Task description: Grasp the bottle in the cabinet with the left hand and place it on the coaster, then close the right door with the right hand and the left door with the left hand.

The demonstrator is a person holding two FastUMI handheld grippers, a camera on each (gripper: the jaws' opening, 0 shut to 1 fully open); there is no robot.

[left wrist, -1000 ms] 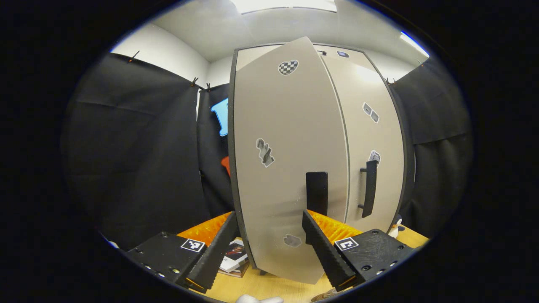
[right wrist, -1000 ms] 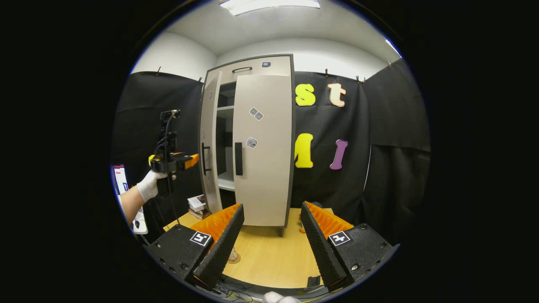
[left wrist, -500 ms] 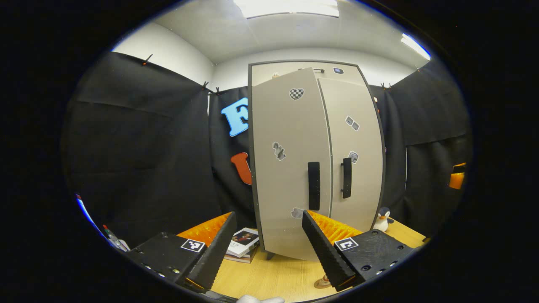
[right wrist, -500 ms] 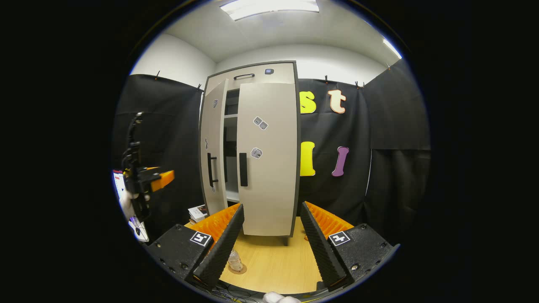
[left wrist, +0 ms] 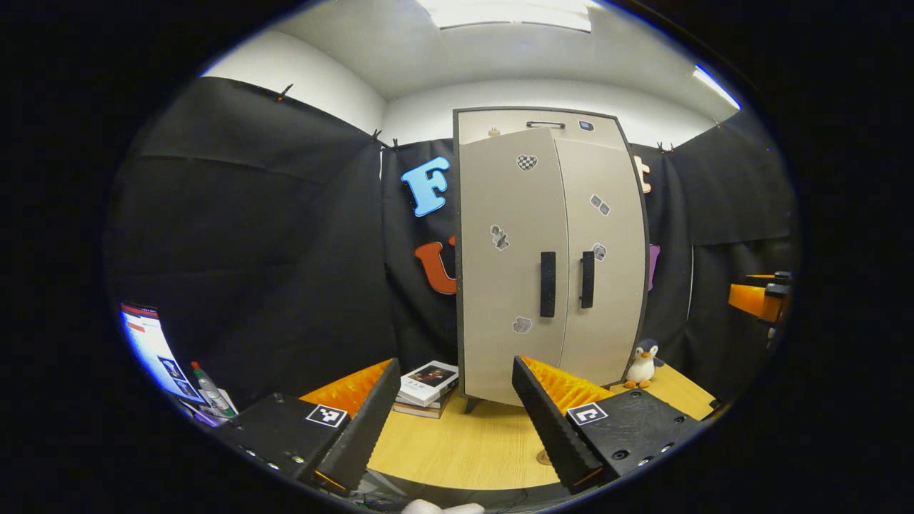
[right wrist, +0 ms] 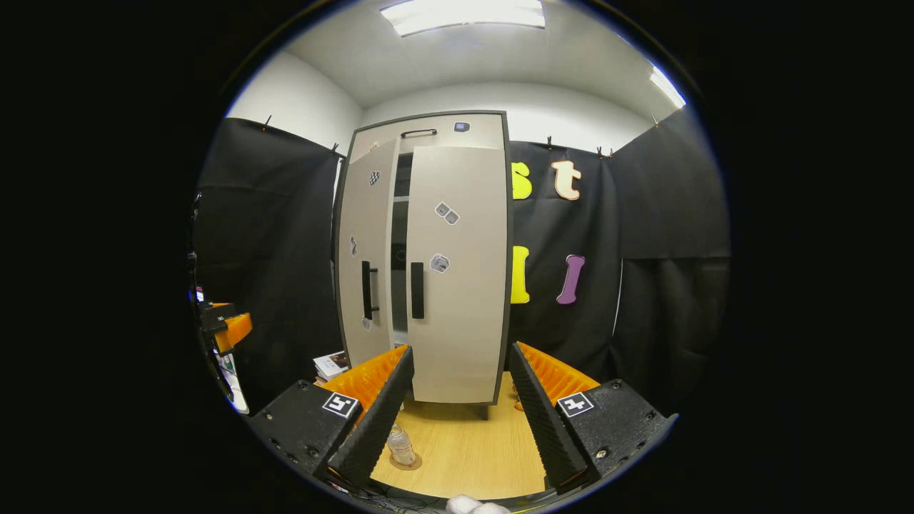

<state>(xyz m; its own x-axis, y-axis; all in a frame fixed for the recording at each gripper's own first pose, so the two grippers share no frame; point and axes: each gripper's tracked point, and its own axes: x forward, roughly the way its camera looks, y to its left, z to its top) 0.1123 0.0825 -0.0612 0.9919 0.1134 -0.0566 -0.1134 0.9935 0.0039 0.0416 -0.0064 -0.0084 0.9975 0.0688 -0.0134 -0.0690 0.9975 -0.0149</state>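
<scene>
Found the left gripper (left wrist: 455, 363) spread wide and holding nothing, well off from the cabinet (left wrist: 468, 214). Saw books (left wrist: 427, 378) low and just past its left finger, the left door (left wrist: 507, 264) straight ahead, the right door (left wrist: 607, 271) beside that, and a penguin (left wrist: 645, 360) farther right at the cabinet's foot. Found the right gripper (right wrist: 460, 348) likewise wide and empty. Saw the bottle (right wrist: 400, 444) upright on the coaster (right wrist: 407, 464), low and close beside its left finger. Noted from there the left door ahead and to the left, ajar, with a dark gap between it and the right door, which sat flush. Judged the bottle placed, the right door shut, and the left door's closing in hand but not finished. Judged the next move to call for the left gripper going forward to that door's face near the handle, pressing gently until the edges met, without letting it spring back.
</scene>
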